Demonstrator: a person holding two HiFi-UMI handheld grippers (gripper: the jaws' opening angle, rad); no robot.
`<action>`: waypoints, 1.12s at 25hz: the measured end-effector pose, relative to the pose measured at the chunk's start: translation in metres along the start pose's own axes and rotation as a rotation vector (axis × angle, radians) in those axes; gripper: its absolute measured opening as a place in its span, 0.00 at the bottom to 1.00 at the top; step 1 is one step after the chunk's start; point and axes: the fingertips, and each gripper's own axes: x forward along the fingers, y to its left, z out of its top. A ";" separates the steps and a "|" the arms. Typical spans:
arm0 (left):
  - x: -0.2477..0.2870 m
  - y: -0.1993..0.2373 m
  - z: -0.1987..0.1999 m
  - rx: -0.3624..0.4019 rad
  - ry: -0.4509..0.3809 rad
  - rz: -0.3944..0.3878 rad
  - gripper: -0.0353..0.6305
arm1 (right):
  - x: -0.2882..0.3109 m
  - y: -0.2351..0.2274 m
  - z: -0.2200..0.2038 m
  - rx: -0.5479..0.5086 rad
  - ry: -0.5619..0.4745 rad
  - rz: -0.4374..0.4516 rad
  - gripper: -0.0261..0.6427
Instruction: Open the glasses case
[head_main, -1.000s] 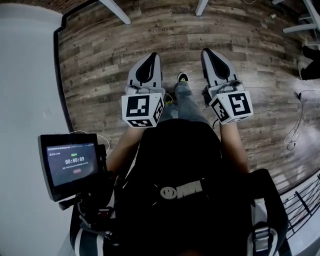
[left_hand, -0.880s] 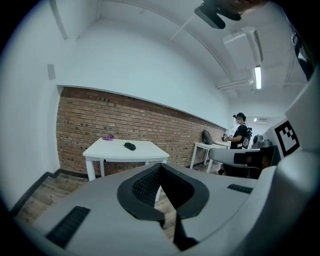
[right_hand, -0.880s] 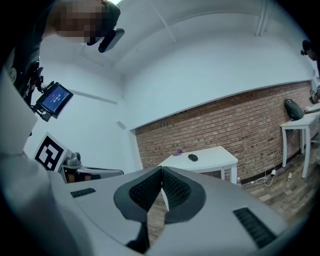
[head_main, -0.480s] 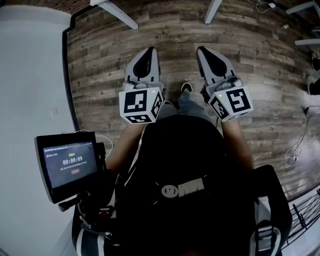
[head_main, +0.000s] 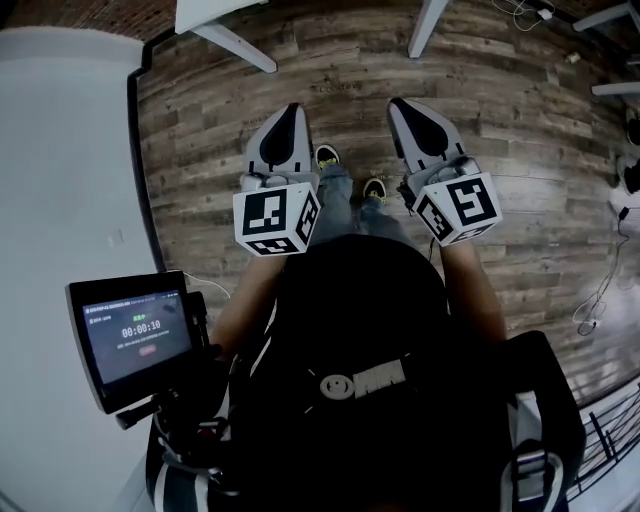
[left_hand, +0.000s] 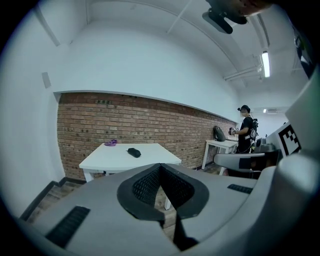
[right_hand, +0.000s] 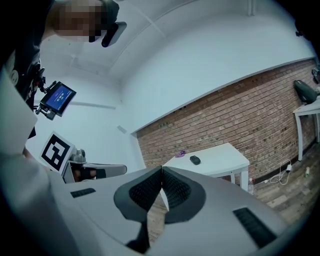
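Grippers held out side by side over a wooden floor (head_main: 520, 130), as seen from the head camera: the left gripper (head_main: 290, 110) and the right gripper (head_main: 400, 104) point forward above the person's shoes (head_main: 327, 156), each carrying its marker cube (head_main: 275, 218) near the wrist. Both are empty. The left gripper view shows its jaws pressed together with nothing between the ribbed pads (left_hand: 145, 186), and the right gripper view shows the same, pads (right_hand: 175, 190) meeting at a tight seam. The glasses case (left_hand: 133, 152), a small dark shape, lies on a white table (left_hand: 110, 161) that stands against a brick wall (left_hand: 100, 125), well apart from both grippers. A purple item (left_hand: 110, 143) sits near it, closer to the wall. Seen from the right gripper, the case is just beside that purple item on the tabletop, ahead of the closed jaws. A small screen (head_main: 135, 335) is mounted at the person's left side. In the background of the left gripper view, another person (left_hand: 245, 132) stands at a second white table (left_hand: 225, 145) with a dark bag (left_hand: 219, 133) on it.
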 end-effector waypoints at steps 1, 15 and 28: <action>0.003 0.000 0.001 0.001 -0.001 -0.006 0.05 | 0.001 -0.002 0.000 0.000 -0.001 -0.008 0.05; 0.076 0.079 0.023 -0.031 -0.002 -0.061 0.05 | 0.099 -0.025 0.017 -0.029 0.030 -0.093 0.05; 0.137 0.170 0.043 -0.061 -0.003 -0.082 0.05 | 0.196 -0.028 0.028 -0.116 0.086 -0.139 0.05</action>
